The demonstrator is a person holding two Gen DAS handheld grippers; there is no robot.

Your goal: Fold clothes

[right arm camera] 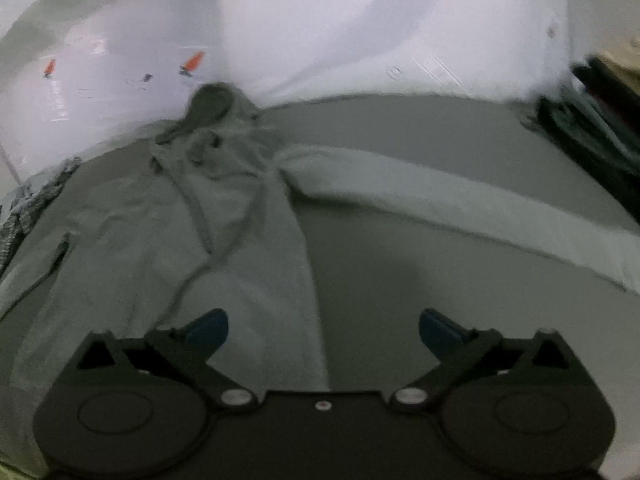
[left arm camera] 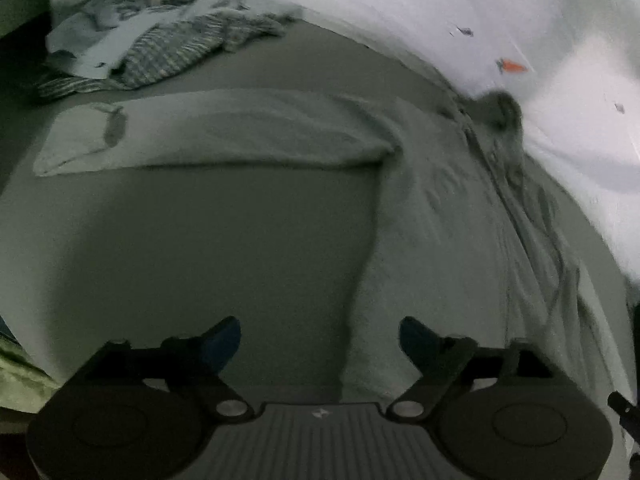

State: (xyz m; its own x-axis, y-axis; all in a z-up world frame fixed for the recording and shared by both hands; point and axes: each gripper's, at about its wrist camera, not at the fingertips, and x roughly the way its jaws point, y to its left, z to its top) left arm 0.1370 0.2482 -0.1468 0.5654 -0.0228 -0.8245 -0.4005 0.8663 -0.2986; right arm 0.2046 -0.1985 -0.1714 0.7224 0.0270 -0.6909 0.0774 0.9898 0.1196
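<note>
Grey desk [left arm camera: 240,260] | pale jacket [left arm camera: 440,220] spread flat | striped pile [left arm camera: 168,52] at 10 o'clock, left view only | left gripper [left arm camera: 320,336], right gripper [right arm camera: 323,328] hover wide, empty

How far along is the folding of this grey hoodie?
Done: the grey hoodie lies spread flat, sleeves out sideways. In hand: nothing; left tool and right tool are open above it. Left: every fold, plus the striped pile behind.

The hoodie [left arm camera: 440,208] lies flat on the surface [left arm camera: 240,260], one sleeve [left arm camera: 208,132] stretched out left, the other [right arm camera: 460,204] out right; a pile of clothes [left arm camera: 160,48] sits behind, far left.
</note>
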